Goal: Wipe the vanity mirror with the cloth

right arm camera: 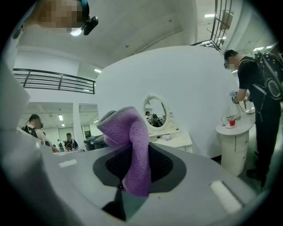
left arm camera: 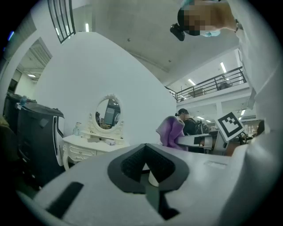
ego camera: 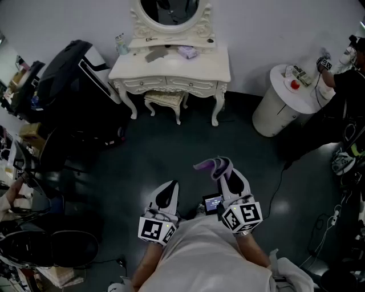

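Note:
A purple cloth (right arm camera: 129, 145) hangs folded out of my right gripper (right arm camera: 135, 165), which is shut on it; in the head view the cloth (ego camera: 214, 167) sticks out ahead of that gripper (ego camera: 224, 173). My left gripper (ego camera: 167, 195) is shut and holds nothing, and its own view shows its jaws (left arm camera: 146, 167) closed together. The oval vanity mirror (ego camera: 170, 12) in its white carved frame stands on the white dressing table (ego camera: 171, 71) far ahead against the wall. The mirror also shows small in the left gripper view (left arm camera: 107, 112) and the right gripper view (right arm camera: 155, 112). Both grippers are well short of it.
A cushioned stool (ego camera: 165, 101) is tucked under the table. A black suitcase (ego camera: 71, 71) stands to the left. A round white pedestal (ego camera: 282, 100) stands at the right with a person (ego camera: 342, 85) beside it. Small items (ego camera: 187, 52) lie on the tabletop. Dark floor (ego camera: 171, 154) lies between.

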